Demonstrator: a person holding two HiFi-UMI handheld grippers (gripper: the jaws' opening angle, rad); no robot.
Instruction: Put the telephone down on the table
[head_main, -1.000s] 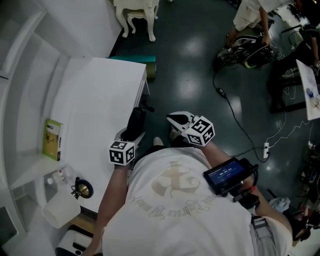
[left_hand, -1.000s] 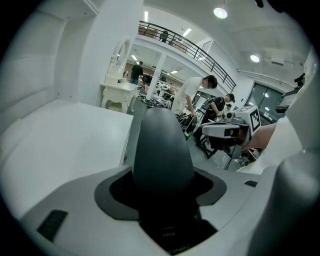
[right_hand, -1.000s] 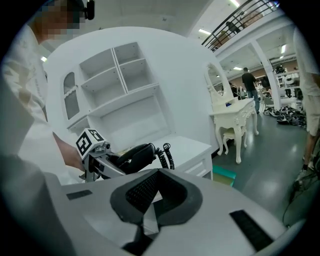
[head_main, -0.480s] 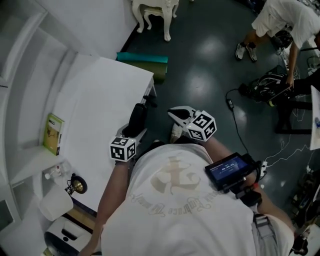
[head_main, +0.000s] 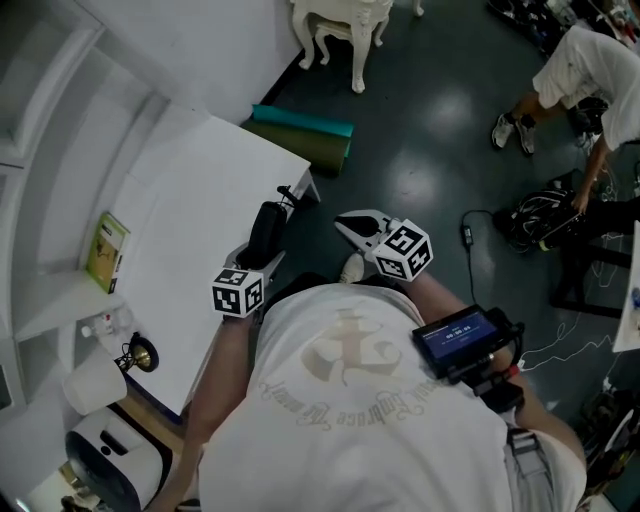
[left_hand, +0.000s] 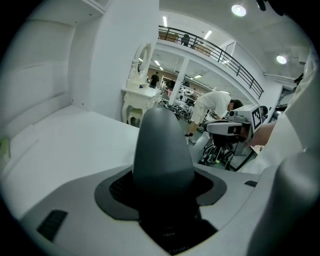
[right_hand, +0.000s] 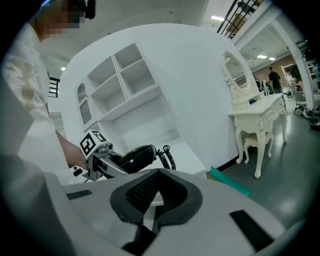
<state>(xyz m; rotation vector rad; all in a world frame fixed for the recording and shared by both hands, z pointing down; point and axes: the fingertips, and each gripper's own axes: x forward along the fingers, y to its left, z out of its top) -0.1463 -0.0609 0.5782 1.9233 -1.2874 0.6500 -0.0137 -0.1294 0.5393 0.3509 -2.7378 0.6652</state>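
A black telephone handset (head_main: 266, 230) with a coiled cord (head_main: 290, 194) is held over the right edge of the white table (head_main: 190, 210). My left gripper (head_main: 259, 258) is shut on its lower end. In the left gripper view the handset (left_hand: 162, 149) stands up between the grey jaws and fills the centre. My right gripper (head_main: 352, 227) hovers to the right of the table, above the dark floor, shut with nothing in it. From the right gripper view I see the handset (right_hand: 135, 156), its cord (right_hand: 167, 155) and the left gripper (right_hand: 106, 161) against white shelves.
A green box (head_main: 106, 250), a small brass object (head_main: 138, 355) and a white jar (head_main: 90, 385) stand along the table's left shelf side. A teal roll (head_main: 300, 128) lies at the table's far end. Beyond are white ornate furniture (head_main: 340, 25), a bending person (head_main: 590, 70) and floor cables (head_main: 470, 240).
The head view has swung, so the table sits lower and further right in the picture. My left gripper with the handset has shifted a little over the table edge. The right gripper has barely moved.
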